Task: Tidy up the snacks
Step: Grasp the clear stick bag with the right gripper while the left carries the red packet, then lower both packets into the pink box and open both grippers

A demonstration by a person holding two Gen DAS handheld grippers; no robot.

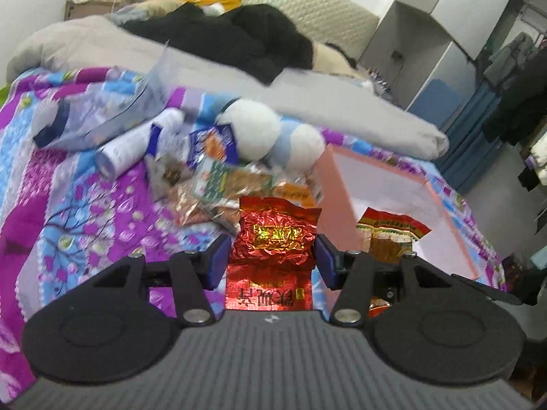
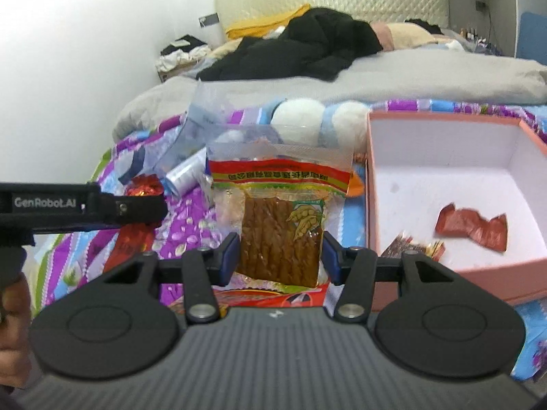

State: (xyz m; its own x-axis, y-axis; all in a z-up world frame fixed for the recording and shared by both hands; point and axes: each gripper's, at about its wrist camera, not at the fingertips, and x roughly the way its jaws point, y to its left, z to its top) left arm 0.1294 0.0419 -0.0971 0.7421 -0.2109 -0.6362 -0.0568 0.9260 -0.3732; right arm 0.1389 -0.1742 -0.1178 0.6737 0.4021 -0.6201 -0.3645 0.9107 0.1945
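Observation:
My left gripper [image 1: 271,261] is shut on a crinkled red foil snack packet [image 1: 273,235] with gold print, held above the bedspread. My right gripper [image 2: 279,256] is shut on a clear packet of brown strip snacks [image 2: 282,218] with a red and yellow header; the same packet shows in the left wrist view [image 1: 389,235] beside the pink box [image 1: 336,184]. The pink box with its white inside [image 2: 444,184] stands to the right and holds a red wrapper [image 2: 473,227] and another small packet [image 2: 410,247]. A pile of loose snack packets [image 1: 218,177] lies beyond my left gripper.
A white and blue plush toy [image 1: 273,133] lies behind the pile. A white bottle [image 1: 136,143] and a clear plastic bag [image 1: 102,112] lie at the left on the purple floral bedspread [image 1: 85,205]. A grey duvet [image 2: 410,78] and black clothes [image 2: 307,44] lie farther back.

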